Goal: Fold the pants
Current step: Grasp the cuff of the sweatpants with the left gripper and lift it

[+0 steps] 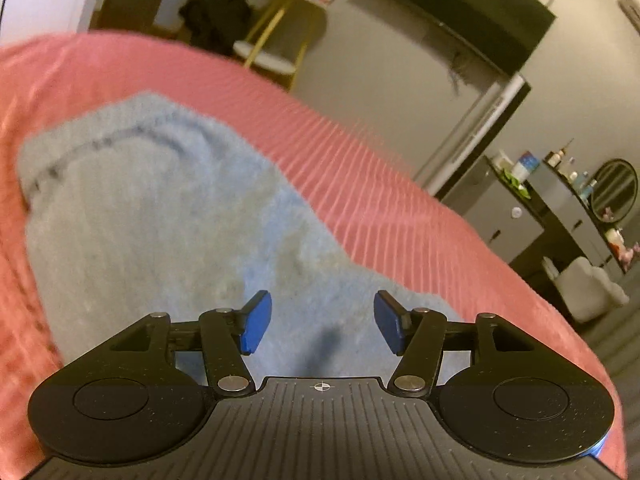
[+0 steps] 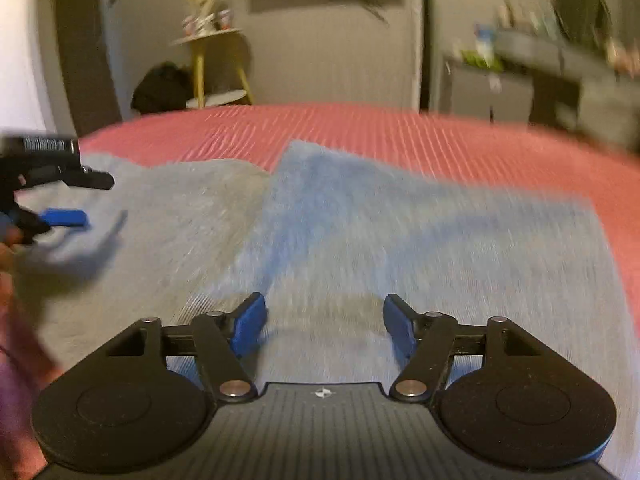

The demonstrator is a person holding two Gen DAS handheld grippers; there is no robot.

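Where pants [image 2: 360,232] lie: red ribbed bedspread [image 2: 400,132] (blurred bedroom).

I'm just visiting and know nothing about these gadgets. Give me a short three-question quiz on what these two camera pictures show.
1. True or false: the left gripper is clamped on the pants.
2. What colour is the bedspread under the pants? A) red B) green C) white
3. Fill in: in the right wrist view, the right gripper has its jaws ____ with nothing between the pads.

Key: 1 false, its jaws stand apart above the cloth; 2 A; 3 open.
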